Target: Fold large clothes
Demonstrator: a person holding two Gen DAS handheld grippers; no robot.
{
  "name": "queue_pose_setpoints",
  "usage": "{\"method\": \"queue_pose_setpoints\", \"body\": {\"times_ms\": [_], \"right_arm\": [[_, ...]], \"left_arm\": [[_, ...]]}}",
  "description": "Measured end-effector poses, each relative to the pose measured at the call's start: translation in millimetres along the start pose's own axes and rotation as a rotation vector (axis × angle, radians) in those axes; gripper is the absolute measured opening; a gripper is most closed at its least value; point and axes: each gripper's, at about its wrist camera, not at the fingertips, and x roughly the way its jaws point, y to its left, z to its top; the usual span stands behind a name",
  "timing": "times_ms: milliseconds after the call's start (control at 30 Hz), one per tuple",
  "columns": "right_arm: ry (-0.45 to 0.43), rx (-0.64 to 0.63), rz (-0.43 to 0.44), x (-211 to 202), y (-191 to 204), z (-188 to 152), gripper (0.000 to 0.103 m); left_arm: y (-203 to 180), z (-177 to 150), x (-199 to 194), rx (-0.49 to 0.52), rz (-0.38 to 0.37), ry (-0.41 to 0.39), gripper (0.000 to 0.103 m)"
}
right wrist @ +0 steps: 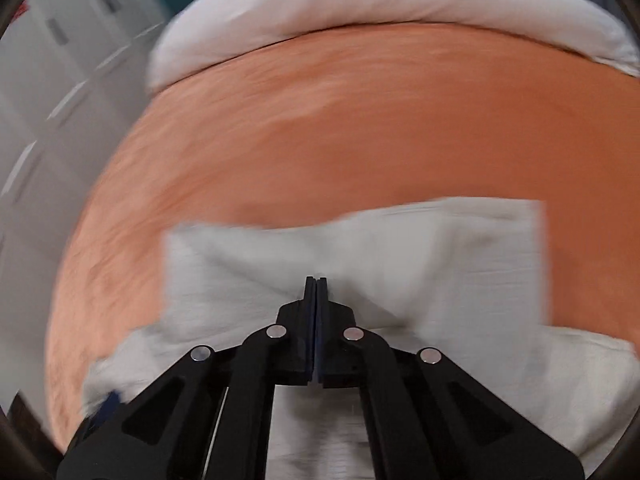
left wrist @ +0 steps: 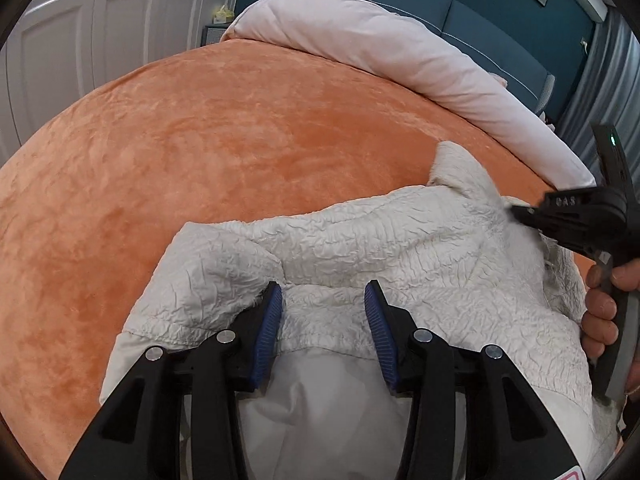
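A crinkled off-white garment [left wrist: 360,248] lies bunched on the near part of an orange bed cover [left wrist: 220,132]. My left gripper [left wrist: 324,300] is open, its blue pads [left wrist: 272,320] spread above the garment's hem, holding nothing. My right gripper [left wrist: 520,214] enters from the right in the left wrist view, its tip at the garment's far right part. In the right wrist view, which is motion-blurred, the right gripper [right wrist: 316,282] has its jaws closed over the garment [right wrist: 400,248]; whether cloth is pinched between them is unclear.
A rolled white duvet [left wrist: 400,48] lies along the far side of the bed, also in the right wrist view [right wrist: 360,4]. White wardrobe doors [left wrist: 100,20] stand at left. A blue headboard wall [left wrist: 460,12] is behind.
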Motion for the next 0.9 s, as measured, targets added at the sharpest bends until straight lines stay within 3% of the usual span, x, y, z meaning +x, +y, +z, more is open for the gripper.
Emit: {"method": "queue_pose_setpoints", "body": {"times_ms": [67,167,233,300,400,533,633,700,733,767,833,900], "right_arm": [[-0.063,0.063,0.109,-27,-20,-3,0.003],[-0.136,0.123,0.183,-78,-55,-14,0.005],[-0.143,0.131,0.197,-102,-81,-27,0.005],[-0.136,0.112,0.158,-112,-104,-39,0.005],[-0.108,0.094,0.072,-111,-128,-49,0.005],[-0.057,0.116,0.103,-97,-135,-48,0.005],[0.001,0.050,0.128,-78,-128,-50,0.005],[0.039,-0.031,0.029,-62,-129,-57,0.000],[0.044,-0.047,-0.026,-60,-135,-61,0.000],[0.031,-0.033,-0.056,-62,-149,-65,0.000],[0.000,0.051,-0.058,-71,-180,-70,0.000],[-0.029,0.141,-0.048,-82,-206,-75,0.000]], "left_arm": [[1,2,-1,-0.004,-0.007,0.001,0.044],[-1,8,-8,-0.003,-0.017,0.009,0.044],[-9,15,-23,0.021,-0.014,0.001,0.043],[-28,26,-40,0.036,-0.061,-0.022,0.043],[-87,51,-47,0.091,-0.185,-0.008,0.043],[-184,63,-28,0.233,-0.324,0.053,0.043],[-251,51,12,0.374,-0.312,0.125,0.044],[-273,37,50,0.425,-0.217,0.194,0.044],[-272,33,70,0.419,-0.144,0.227,0.041],[-266,31,83,0.389,-0.121,0.248,0.041],[-242,35,97,0.254,-0.190,0.255,0.031],[-233,38,99,0.198,-0.218,0.243,0.028]]}}
